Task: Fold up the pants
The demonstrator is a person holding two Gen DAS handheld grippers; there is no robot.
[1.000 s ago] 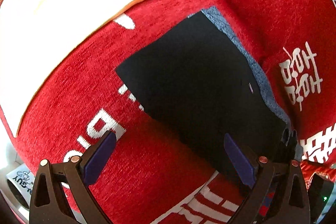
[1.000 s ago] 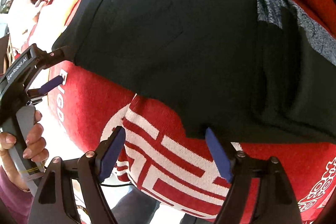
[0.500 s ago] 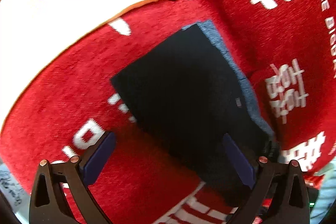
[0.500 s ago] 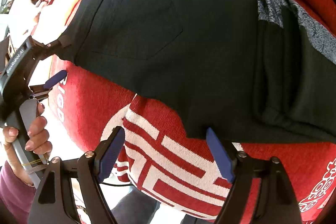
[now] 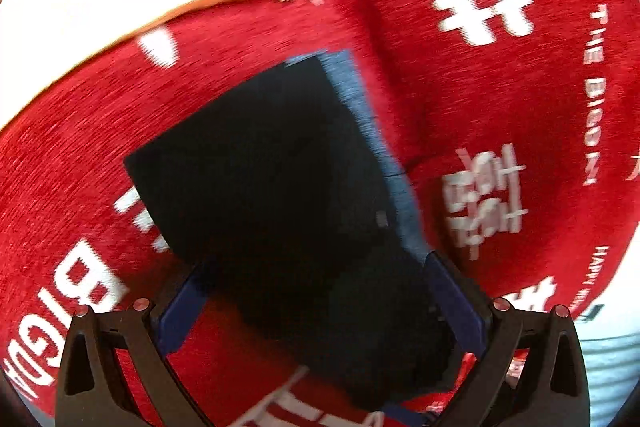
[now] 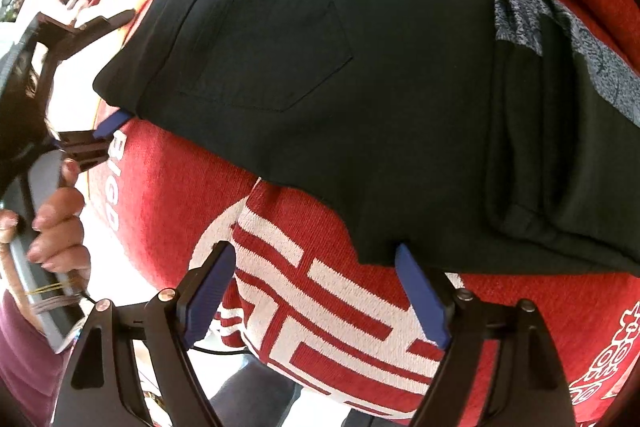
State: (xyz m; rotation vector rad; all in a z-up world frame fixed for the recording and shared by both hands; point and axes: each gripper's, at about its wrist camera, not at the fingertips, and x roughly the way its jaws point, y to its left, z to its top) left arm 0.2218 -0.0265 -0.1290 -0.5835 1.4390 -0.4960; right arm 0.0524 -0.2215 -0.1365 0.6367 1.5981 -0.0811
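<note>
Pants (image 6: 360, 99): black, smooth knit, folded into a long flat rectangle; stitched five-sided back pocket with a small woven tag above it; speckled grey-blue band along the far edge; a bunched fold at the right end.
Where: flat on the red blanket (image 6: 160, 187), waist end to the left.
Blanket: coarse chenille-like weave, red with white characters and letters; a block of white and red stripes near the right tool.
Left tool (image 5: 320, 307): blue-padded fingers wide apart, straddling the pants' end; fabric lies between them, the view is blurred; no clamp visible. Seen also from the right wrist (image 6: 112, 67), at the waist corner.
Right tool (image 6: 320, 283): fingers spread wide, holding nothing; right pad just touches the near hem, left pad over the stripes.
Hand (image 6: 56, 223): wraps the left tool's grey handle.
White cloth (image 5: 100, 7): smooth, pale, beyond the pants.
</note>
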